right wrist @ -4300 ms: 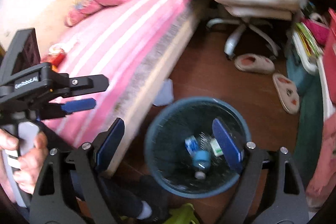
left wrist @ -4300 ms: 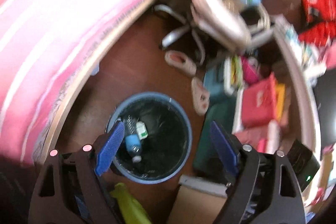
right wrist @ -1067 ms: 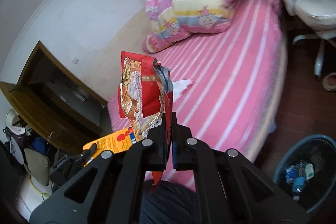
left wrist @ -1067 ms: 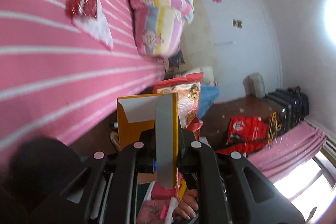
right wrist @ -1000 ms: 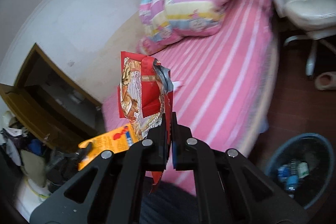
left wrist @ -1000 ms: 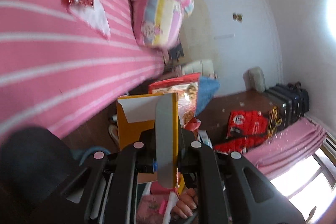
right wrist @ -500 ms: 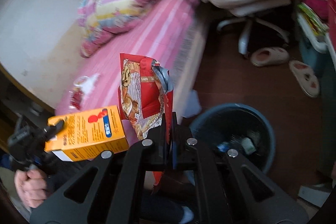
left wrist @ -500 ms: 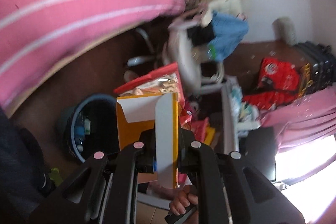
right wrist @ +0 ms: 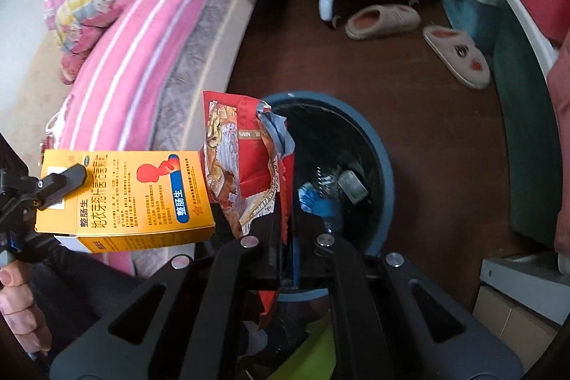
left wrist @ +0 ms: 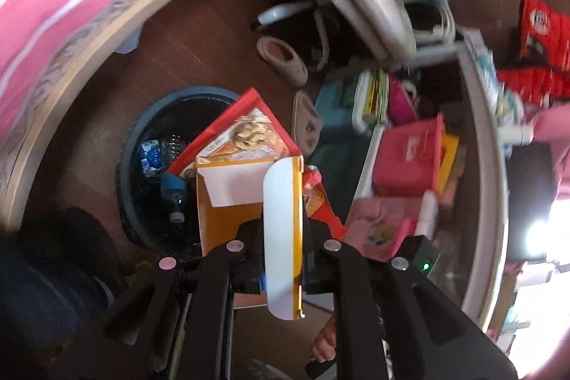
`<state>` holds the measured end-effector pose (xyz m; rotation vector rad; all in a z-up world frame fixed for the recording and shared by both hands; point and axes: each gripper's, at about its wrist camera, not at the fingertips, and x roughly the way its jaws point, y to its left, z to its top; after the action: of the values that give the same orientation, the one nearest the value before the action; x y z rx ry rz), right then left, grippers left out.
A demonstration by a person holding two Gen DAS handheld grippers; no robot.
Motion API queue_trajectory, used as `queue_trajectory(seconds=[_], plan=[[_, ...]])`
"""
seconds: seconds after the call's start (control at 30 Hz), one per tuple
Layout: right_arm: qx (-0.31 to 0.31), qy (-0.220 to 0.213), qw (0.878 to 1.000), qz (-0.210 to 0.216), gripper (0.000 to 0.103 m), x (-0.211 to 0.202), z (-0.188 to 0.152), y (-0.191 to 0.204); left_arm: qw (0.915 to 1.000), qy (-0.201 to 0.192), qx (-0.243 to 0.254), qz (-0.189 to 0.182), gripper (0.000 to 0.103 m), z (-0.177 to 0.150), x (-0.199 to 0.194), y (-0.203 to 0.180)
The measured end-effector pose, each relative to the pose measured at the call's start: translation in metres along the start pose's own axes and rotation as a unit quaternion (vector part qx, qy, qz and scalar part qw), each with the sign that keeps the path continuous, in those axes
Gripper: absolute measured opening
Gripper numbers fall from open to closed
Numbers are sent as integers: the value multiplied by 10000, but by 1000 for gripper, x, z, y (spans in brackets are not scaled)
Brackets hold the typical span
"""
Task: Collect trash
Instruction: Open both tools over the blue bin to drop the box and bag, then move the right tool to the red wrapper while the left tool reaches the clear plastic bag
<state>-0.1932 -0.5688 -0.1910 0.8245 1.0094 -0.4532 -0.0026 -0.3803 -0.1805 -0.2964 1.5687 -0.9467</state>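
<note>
Over the round blue-rimmed trash bin (right wrist: 383,173), standing on the dark wood floor (right wrist: 409,88) beside the pink striped bed (right wrist: 142,52), both grippers carry trash, apparently lined up for a drop. Left gripper (left wrist: 283,259) pinches an orange cardboard medicine box (left wrist: 231,202) by its end, box upright, flap open; it sits just left of the bin opening in the right view. Right gripper (right wrist: 286,237) is pressed together on a torn red foil snack wrapper (right wrist: 245,162), hanging over the bin's near edge. Bin already holds a blue-capped plastic bottle (left wrist: 172,189). Wrapper looks closer to release; box likely needs shifting right first.
</note>
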Motion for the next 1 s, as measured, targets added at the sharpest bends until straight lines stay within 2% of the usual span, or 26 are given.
queue_trajectory(seconds=[0.13, 0.2, 0.27, 0.37, 0.43, 0.57, 0.77, 0.9, 1.0], plan=[[153, 103, 9997, -140, 5, 9, -3, -8, 9978, 416, 440, 262, 11, 7, 34, -6], [278, 149, 9992, -239, 9, 10, -4, -10, 9967, 625, 416, 309, 21, 9, 48, -4], [454, 190, 9985, -231, 52, 12, -3, -14, 9955, 724, 369, 492, 59, 12, 57, 2], [493, 31, 9984, -285, 66, 5, -1, -14, 9967, 520, 311, 542, 74, 17, 51, 4], [470, 4, 9985, -263, 72, 2, 0, -10, 9981, 393, 194, 429, 77, 19, 45, 7], [485, -65, 9988, -98, 79, -5, 5, -1, 9992, 226, 19, 320, 77, 20, 31, 10], [231, -204, 9990, 329, 81, -25, 12, 38, 9991, -323, -267, -39, 79, 18, -9, 8], [-154, -363, 9970, 664, 83, -43, 18, 82, 9953, -754, -470, -389, 80, 12, -41, 10], [-443, -489, 9940, 870, 84, -57, 23, 115, 9884, -1174, -627, -735, 81, 9, -73, 14]])
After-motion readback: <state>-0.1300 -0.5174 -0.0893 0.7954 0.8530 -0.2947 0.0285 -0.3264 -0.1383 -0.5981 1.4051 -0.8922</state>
